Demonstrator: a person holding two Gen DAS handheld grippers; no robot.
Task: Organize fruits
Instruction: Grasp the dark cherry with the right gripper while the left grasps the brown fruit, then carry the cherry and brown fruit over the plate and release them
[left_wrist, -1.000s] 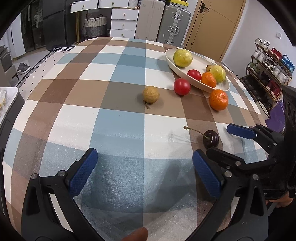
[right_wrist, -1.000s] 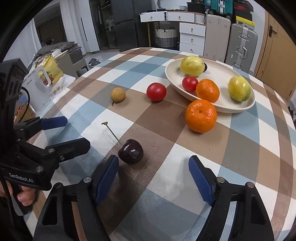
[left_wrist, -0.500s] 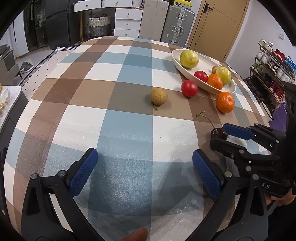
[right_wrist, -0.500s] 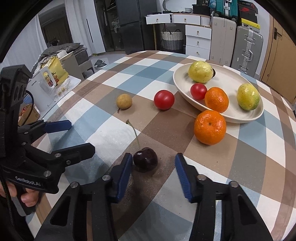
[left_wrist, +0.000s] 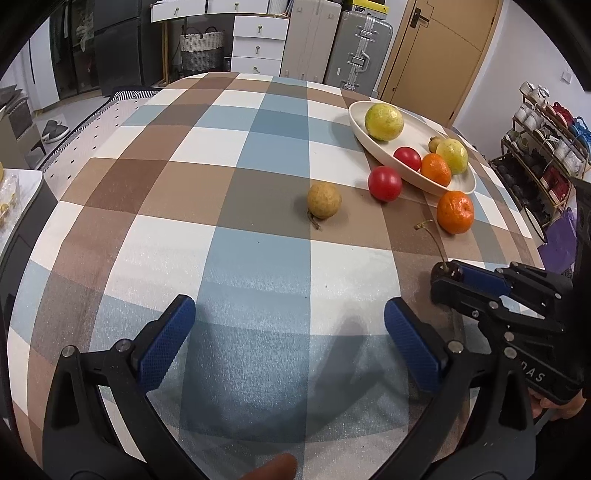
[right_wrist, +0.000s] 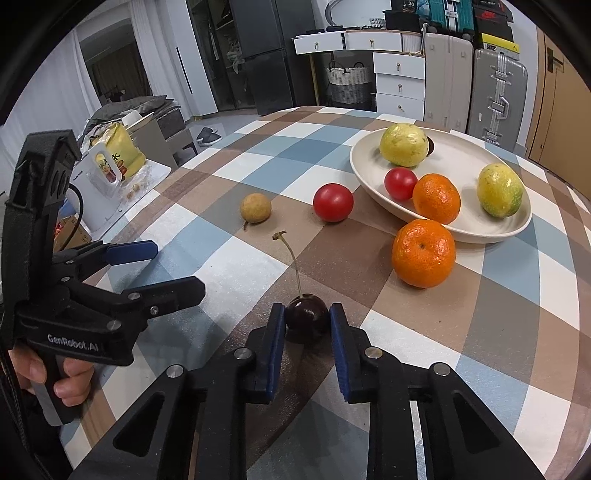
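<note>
Cherry (right_wrist: 307, 322) sits near the close edge of the checked desk (right_wrist: 517, 302), between the blue pads of the right gripper (right_wrist: 306, 325); its stem (right_wrist: 291, 258) stands up and leans away.

Right wrist view: the right fingers (right_wrist: 275, 343) are closed in on the cherry, both pads at or against its sides, the fruit apparently resting on the cloth. Farther off lie a loose tangerine (right_wrist: 423, 253), a red tomato (right_wrist: 332, 202) and a small tan longan (right_wrist: 255, 208). The cream bowl (right_wrist: 369, 173), far right, holds two yellow-green fruits, a small tomato and a tangerine. The left gripper (right_wrist: 162, 269) is at left, spread wide.

Left wrist view: the left gripper (left_wrist: 288, 339) is open over bare cloth, holding nothing. The right gripper (left_wrist: 448, 278) is at right, the cherry mostly hidden behind it.

Assessment: the grasp is in hand. The cherry is soft and round, so light pressure across its middle is advised, then a straight lift, clearing the tangerine before the bowl.
</note>
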